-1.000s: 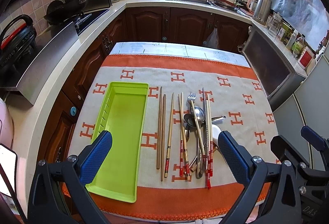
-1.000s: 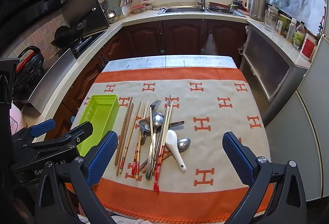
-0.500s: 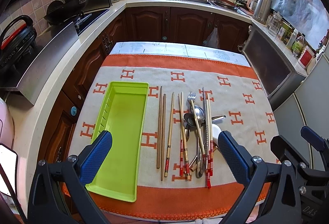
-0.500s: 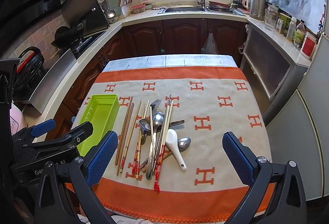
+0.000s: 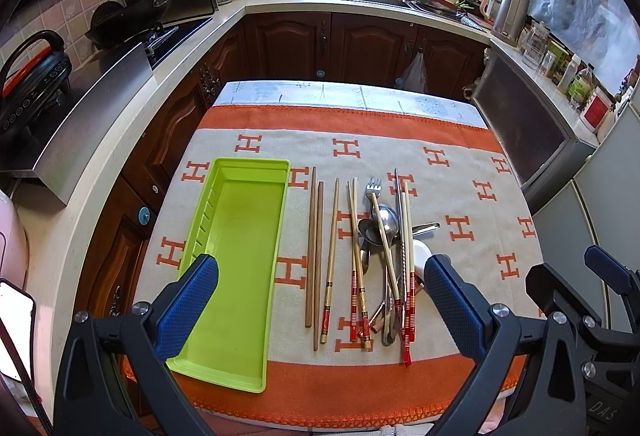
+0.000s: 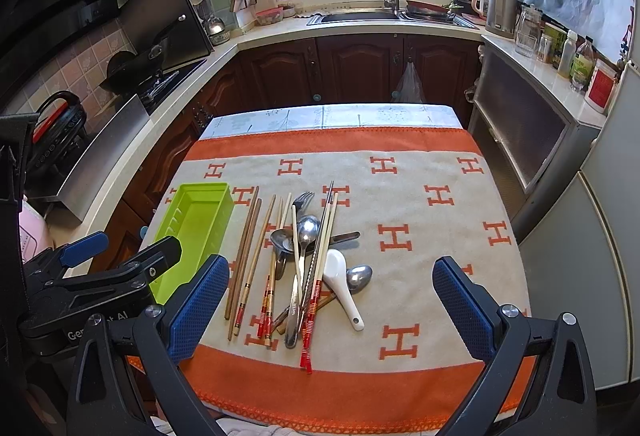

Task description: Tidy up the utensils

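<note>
Left wrist view shows the left gripper (image 5: pixel 316 304) low in the frame, its two blue fingers (image 5: pixel 188 300) spread wide with nothing between them. It hangs above the near edge of the table, so it is likely just waiting to reach down.

Under it, at the left of the middle, lies the green tray (image 5: pixel 208 196). It has nothing in it. It sits long-ways, the same way the sticks lie, so I think long things can slide right in.

Just to the right of the tray lie the brown chopsticks (image 5: pixel 314 248), side by side and apart from the rest. These look like the easy ones to take first.

Further right is the messy pile (image 5: pixel 384 256), with red-tipped chopsticks, a fork (image 5: pixel 374 185), metal spoons and a white spoon (image 5: pixel 418 256) all crossing over each other. Pulling one out may drag the others along.

Right wrist view shows the right gripper (image 6: pixel 332 304) low in the frame too, with its blue fingers (image 6: pixel 460 308) wide apart and holding nothing. The pile sits in the middle of this frame, closer to the left finger, and the white spoon (image 6: pixel 340 276) lies at its right edge, so this hand seems best placed for the pile.

All of it rests on an orange and cream cloth (image 5: pixel 460 196).
</note>
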Demonstrator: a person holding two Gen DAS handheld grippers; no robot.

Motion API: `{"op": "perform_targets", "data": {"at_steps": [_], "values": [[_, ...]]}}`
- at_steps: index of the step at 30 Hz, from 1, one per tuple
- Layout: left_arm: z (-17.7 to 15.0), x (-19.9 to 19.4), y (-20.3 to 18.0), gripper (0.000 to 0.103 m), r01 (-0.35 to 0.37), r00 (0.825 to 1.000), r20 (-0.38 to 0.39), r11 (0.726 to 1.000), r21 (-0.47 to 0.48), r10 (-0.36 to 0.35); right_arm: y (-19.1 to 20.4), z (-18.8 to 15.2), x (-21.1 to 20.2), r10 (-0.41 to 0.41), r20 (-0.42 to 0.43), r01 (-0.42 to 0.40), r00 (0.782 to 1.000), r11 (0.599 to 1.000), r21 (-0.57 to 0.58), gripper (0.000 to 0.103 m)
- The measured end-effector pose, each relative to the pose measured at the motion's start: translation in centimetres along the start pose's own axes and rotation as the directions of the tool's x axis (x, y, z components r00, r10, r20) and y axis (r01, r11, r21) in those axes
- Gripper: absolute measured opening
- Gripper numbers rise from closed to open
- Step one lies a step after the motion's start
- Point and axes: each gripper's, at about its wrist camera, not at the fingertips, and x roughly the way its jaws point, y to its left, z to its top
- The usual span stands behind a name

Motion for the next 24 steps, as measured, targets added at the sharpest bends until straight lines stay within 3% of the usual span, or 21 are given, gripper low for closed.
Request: {"op": "perform_targets", "data": {"at_steps": [16,24], "values": [[-0.2,0.4,0.0,0.101,0.009,1.000,-0.021,1.000,0.011,-0.009,0.3,-0.6,0.4,0.019,-0.025,-0.019,1.000,1.000,0.010,0.103],[1.8,2.4,0.3,0.101,0.039,0.998,-0.050,0.999,0.010,-0.039,-0.3,0.9,1.6,0.090,-0.069,-0.087,0.994,0.995,0.042,0.102]]}}
